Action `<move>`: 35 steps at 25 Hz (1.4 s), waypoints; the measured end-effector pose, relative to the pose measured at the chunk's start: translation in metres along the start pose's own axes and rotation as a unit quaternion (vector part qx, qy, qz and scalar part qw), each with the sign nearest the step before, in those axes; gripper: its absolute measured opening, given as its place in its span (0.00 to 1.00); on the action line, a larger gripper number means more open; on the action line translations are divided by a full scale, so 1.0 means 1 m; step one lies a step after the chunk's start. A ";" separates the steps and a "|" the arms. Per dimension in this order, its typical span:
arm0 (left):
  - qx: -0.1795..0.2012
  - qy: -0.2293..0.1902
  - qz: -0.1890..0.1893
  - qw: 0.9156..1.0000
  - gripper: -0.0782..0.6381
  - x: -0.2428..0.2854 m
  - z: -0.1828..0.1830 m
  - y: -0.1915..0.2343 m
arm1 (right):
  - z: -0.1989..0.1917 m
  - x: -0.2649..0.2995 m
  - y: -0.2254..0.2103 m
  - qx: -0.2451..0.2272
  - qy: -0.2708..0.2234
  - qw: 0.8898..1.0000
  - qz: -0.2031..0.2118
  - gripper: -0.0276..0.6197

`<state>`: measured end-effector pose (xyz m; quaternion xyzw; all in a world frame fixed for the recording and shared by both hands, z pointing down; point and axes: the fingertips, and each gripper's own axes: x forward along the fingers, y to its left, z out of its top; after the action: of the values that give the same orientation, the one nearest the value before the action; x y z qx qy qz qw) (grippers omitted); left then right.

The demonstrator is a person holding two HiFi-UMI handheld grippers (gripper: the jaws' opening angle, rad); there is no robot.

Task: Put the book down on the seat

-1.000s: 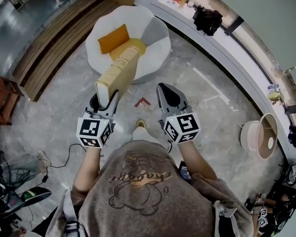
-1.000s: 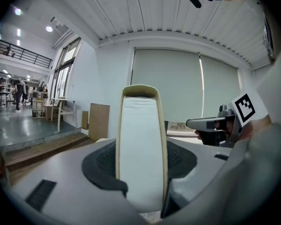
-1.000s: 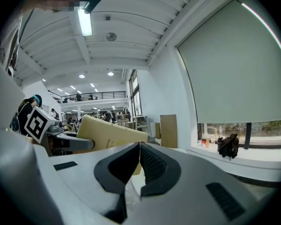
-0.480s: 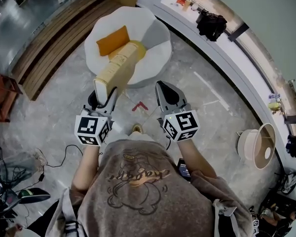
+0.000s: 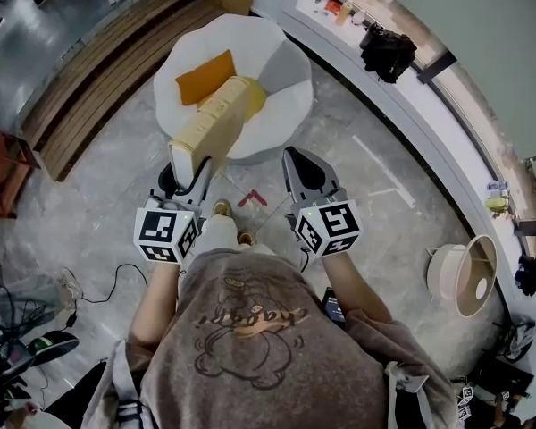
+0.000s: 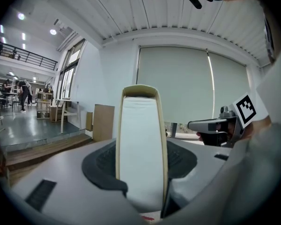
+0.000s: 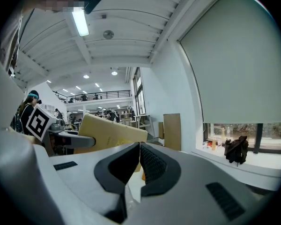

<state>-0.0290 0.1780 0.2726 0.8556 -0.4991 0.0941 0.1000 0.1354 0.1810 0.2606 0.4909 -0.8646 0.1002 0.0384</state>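
A thick tan book [image 5: 212, 125] with cream pages sticks forward and up from my left gripper [image 5: 186, 170], which is shut on its lower end. In the left gripper view the book's page edge [image 6: 140, 144] stands upright between the two pads. The seat [image 5: 286, 65] is a round white armchair on the floor ahead, with an orange cushion [image 5: 205, 76] and a yellow one [image 5: 253, 94] on it. The book's far end overlaps the seat's near edge in the head view. My right gripper [image 5: 298, 161] is level beside the left one, shut and holding nothing, and its pads meet in its own view [image 7: 138, 148].
A red tape mark [image 5: 252, 198] lies on the grey floor between me and the seat. Wooden steps [image 5: 76, 74] run along the left. A curved white ledge with a black bag [image 5: 389, 50] runs along the right. A round lamp shade [image 5: 460, 273] stands at right. Cables [image 5: 116, 275] trail at left.
The person's leg has stepped forward between the grippers. Both grippers keep their pose, and the book stays held in the left one.
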 end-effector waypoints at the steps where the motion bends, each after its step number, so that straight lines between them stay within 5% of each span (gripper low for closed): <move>1: -0.001 0.000 0.001 1.000 0.41 0.003 0.000 0.001 | -0.001 0.002 -0.003 0.000 0.001 1.000 0.000 0.07; 35: -0.008 0.015 -0.031 0.999 0.41 0.166 0.032 0.144 | 0.020 0.203 -0.063 0.019 0.017 1.000 -0.011 0.07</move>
<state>-0.0726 -0.0391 0.2964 0.8683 -0.4716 0.0992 0.1173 0.0854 -0.0252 0.2835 0.4989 -0.8565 0.1241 0.0452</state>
